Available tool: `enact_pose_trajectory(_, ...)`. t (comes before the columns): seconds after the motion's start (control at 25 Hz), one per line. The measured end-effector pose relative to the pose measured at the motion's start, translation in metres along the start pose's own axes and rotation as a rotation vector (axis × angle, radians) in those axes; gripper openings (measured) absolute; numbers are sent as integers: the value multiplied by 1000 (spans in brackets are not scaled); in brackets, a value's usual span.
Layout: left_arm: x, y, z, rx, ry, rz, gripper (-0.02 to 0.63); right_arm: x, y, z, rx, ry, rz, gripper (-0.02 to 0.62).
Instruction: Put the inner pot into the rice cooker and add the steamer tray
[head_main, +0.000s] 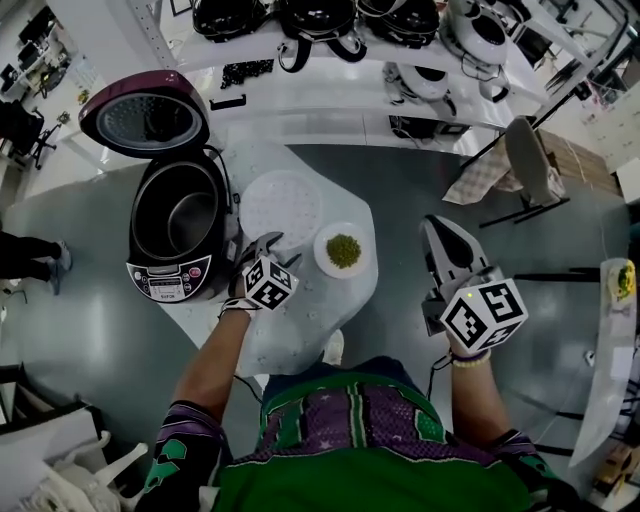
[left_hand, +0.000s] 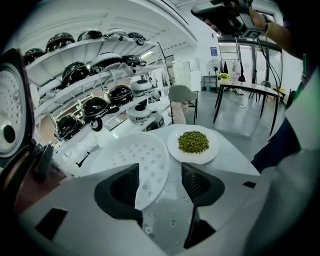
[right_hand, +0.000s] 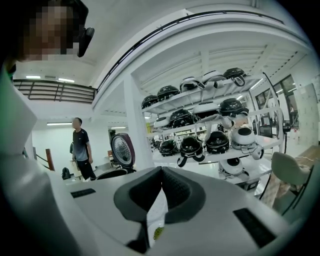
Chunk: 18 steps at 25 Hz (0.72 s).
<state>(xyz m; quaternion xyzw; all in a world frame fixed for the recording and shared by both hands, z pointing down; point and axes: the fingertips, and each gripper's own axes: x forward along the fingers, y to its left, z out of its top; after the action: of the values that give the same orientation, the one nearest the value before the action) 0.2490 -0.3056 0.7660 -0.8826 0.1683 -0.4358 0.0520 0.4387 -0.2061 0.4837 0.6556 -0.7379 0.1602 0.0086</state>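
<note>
The rice cooker (head_main: 175, 225) stands at the table's left edge, lid (head_main: 145, 112) swung up, with the dark inner pot (head_main: 178, 212) sitting inside it. To its right the white perforated steamer tray (head_main: 282, 205) lies flat on the table. My left gripper (head_main: 265, 243) is at the tray's near edge. In the left gripper view the steamer tray (left_hand: 135, 162) reaches in between the open jaws of the left gripper (left_hand: 160, 174), close to the left pad. My right gripper (head_main: 432, 224) hangs to the right of the table, shut and empty, and its jaws meet in the right gripper view (right_hand: 161, 171).
A white plate of green beans (head_main: 343, 251) sits just right of the tray, also the plate (left_hand: 194, 143). The small white table (head_main: 300, 325) has grey floor around it. Shelves of several rice cookers (head_main: 330, 20) line the back, a chair (head_main: 530, 150) stands at right, and a person (right_hand: 80, 146) stands beyond the cooker.
</note>
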Motion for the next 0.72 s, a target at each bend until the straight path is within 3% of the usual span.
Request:
enact_pose_trajectory(0.32, 28, 2, -11, 62, 62, -8, 285, 8, -10, -5, 9, 11, -8, 6)
enact_pose_trajectory(0.72, 46, -3, -23, 140, 132, -20, 175, 7, -17, -14, 21, 28, -16, 6)
